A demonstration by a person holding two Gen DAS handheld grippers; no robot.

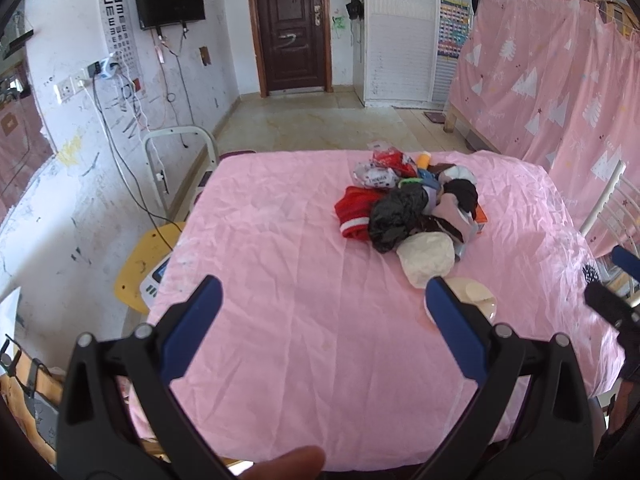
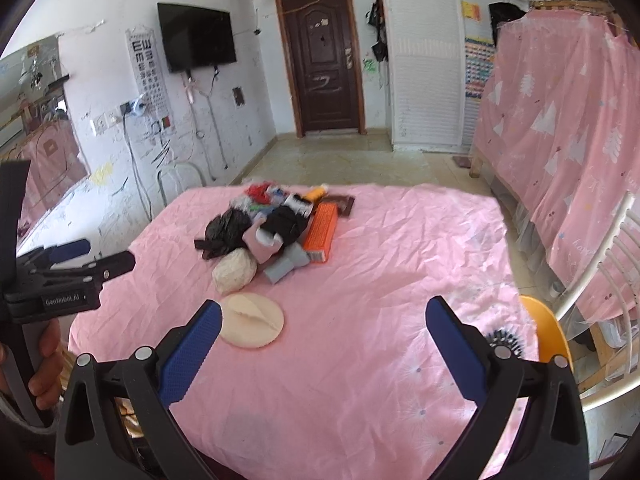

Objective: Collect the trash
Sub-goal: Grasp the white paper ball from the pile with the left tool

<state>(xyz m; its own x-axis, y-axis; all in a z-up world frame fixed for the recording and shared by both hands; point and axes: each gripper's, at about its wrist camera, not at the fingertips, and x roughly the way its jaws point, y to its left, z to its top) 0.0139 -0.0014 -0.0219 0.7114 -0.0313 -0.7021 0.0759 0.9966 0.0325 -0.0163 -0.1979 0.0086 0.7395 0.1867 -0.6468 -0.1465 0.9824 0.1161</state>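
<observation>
A heap of trash [image 1: 412, 196] lies on the far middle of a table under a pink cloth [image 1: 300, 300]: a black plastic bag [image 1: 394, 216], red packaging [image 1: 354, 210], a white crumpled bag [image 1: 426, 258], an orange box [image 2: 320, 232] and wrappers. A round cream lid [image 2: 252, 326] lies apart, nearer me. My left gripper [image 1: 324, 296] is open and empty over the near cloth, short of the heap. My right gripper [image 2: 324, 320] is open and empty, the lid beside its left finger. The left gripper also shows in the right wrist view [image 2: 88, 260].
A yellow chair [image 1: 140, 268] stands left of the table, another [image 2: 548, 332] at the right with a white metal frame [image 2: 612, 264]. A pink curtain [image 1: 560, 92] hangs at the right. A brown door [image 1: 290, 28] and bare floor lie beyond.
</observation>
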